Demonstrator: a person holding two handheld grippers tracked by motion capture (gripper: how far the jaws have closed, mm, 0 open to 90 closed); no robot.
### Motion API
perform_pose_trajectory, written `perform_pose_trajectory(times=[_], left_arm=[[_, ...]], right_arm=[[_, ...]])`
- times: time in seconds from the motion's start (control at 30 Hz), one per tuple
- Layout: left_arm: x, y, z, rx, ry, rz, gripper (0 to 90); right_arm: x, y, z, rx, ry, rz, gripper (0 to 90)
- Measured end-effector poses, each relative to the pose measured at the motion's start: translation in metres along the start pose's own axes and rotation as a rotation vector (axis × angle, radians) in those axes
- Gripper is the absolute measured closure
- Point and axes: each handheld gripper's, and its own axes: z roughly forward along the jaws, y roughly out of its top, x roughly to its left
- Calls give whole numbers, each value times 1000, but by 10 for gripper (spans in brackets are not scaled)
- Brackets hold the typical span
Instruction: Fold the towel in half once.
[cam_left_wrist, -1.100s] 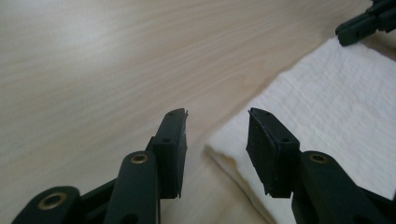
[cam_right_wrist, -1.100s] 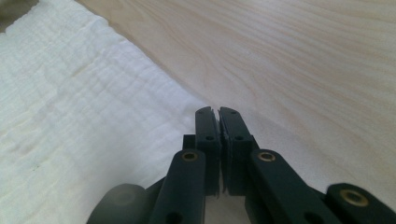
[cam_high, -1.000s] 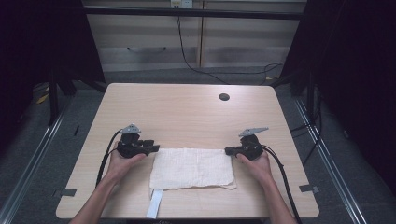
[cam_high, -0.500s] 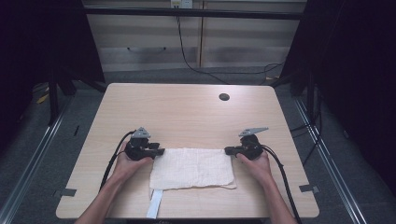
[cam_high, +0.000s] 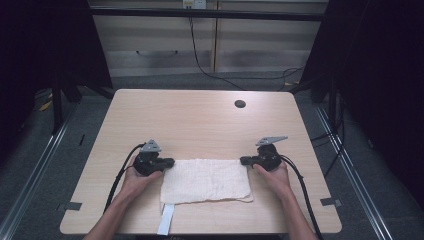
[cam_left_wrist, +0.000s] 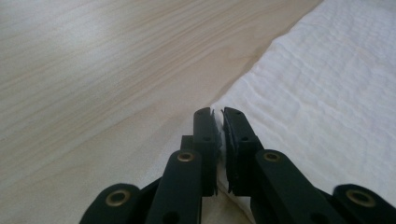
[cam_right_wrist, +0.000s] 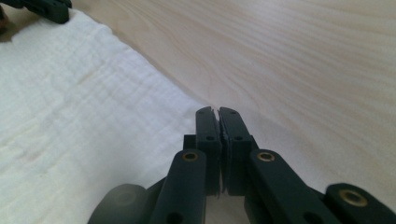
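Observation:
A white towel (cam_high: 205, 181) lies flat on the near half of the wooden table (cam_high: 200, 120). My left gripper (cam_high: 169, 162) is at its far left corner. In the left gripper view the jaws (cam_left_wrist: 219, 114) have just been closing and now pinch the edge of the towel (cam_left_wrist: 327, 102), with white cloth showing between the pads. My right gripper (cam_high: 243, 161) is at the far right corner. Its jaws (cam_right_wrist: 216, 112) stand shut on the corner of the towel (cam_right_wrist: 70, 107). The left gripper's tip (cam_right_wrist: 46, 9) shows at the cloth's far end in the right gripper view.
A dark round hole (cam_high: 240, 104) sits in the table's far right part. A white strip (cam_high: 166, 220) hangs over the front edge below the towel. Grey tape marks (cam_high: 72, 205) (cam_high: 330, 201) lie near both front corners. Cabinets and cables stand behind the table.
The left gripper has slid a little to the right onto the towel's corner and its jaws have closed on it. The right gripper and the towel have stayed put.

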Motion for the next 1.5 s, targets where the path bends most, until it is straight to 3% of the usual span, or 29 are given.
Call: perform_pose_trajectory(times=[0.17,0.3,0.43,0.53,0.77,0.9,1.03,1.27,1.5], left_arm=[[0,3,-5,-27,-15,-16,847],[-2,8,-14,-77,-34,-26,847],[2,13,-23,-129,-29,-50,847],[3,15,-25,-141,-28,-68,847],[0,17,-23,-127,-26,-55,847],[2,15,-21,-117,-8,-69,847],[5,14,-18,-111,-3,-92,849],[6,13,-16,-105,9,-94,849],[6,11,-17,-103,29,-104,850]], right_arm=[[3,9,-9,-25,0,-20,876],[4,13,-13,-48,5,-31,875],[5,16,-17,-56,4,-42,875],[6,20,-20,-67,5,-51,875],[17,31,-26,-89,16,-93,875],[25,31,-30,-93,35,-133,874],[32,28,-37,-104,57,-159,875],[40,19,-45,-125,78,-172,874],[52,5,-48,-110,101,-194,875]])
